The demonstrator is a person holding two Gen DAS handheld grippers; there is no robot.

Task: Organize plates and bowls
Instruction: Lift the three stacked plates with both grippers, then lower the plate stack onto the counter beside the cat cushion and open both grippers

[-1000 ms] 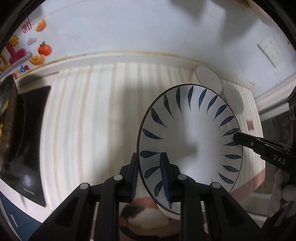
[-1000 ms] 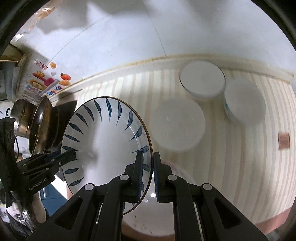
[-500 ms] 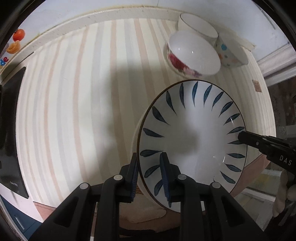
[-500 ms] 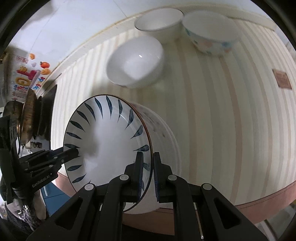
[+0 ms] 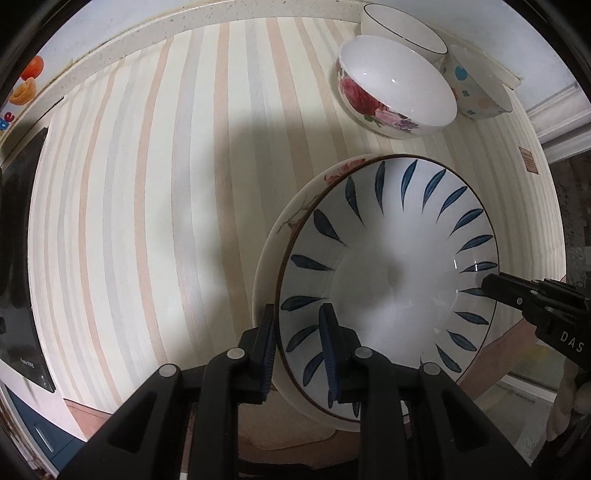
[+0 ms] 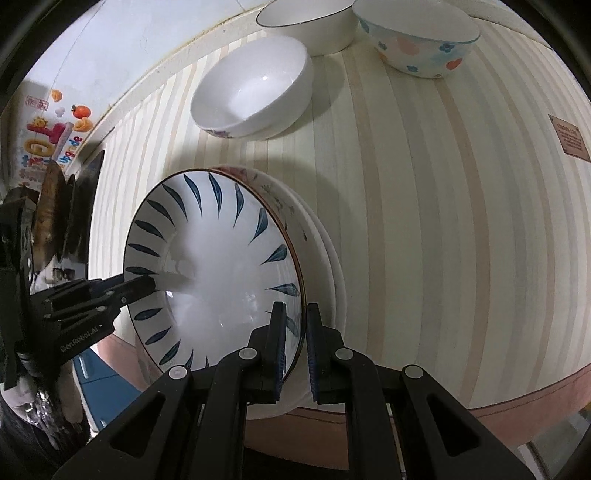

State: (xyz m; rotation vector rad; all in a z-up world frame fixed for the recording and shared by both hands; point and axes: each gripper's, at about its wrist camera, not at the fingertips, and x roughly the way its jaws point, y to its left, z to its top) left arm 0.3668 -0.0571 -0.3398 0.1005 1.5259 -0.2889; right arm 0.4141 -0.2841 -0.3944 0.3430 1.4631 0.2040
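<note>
From the left wrist camera, the left gripper (image 5: 297, 345) has its two black fingers closed on the rim of a round white plate with dark blue leaf marks (image 5: 388, 280). One finger is inside the rim and one is outside. The plate sits over a bigger white plate with pink flowers (image 5: 295, 218), which pokes out on the left side; I cannot tell if the two are touching yet. Both plates are near the front edge of the striped cream and peach countertop (image 5: 147, 184). The right gripper (image 5: 491, 288) comes in from the right and pinches the far side of the same blue-leaf plate. Farther back stand three bowls close together: a white bowl with red roses on its side (image 5: 395, 92), a plain white bowl with a thin dark rim (image 5: 402, 33) behind it, and a pale bowl with coloured dots (image 5: 476, 88) to the right.

From the right wrist camera, the right gripper (image 6: 295, 347) is closed on the near rim of the blue-leaf plate (image 6: 214, 273). The flowered plate (image 6: 321, 258) shows underneath on the right. The left gripper (image 6: 144, 286) grips the plate's left side. The three bowls sit at the back: the rose bowl (image 6: 251, 88), the dark-rimmed bowl (image 6: 306, 22) and the dotted bowl (image 6: 417, 40). A metal pot (image 6: 48, 218) stands at the far left.
</note>
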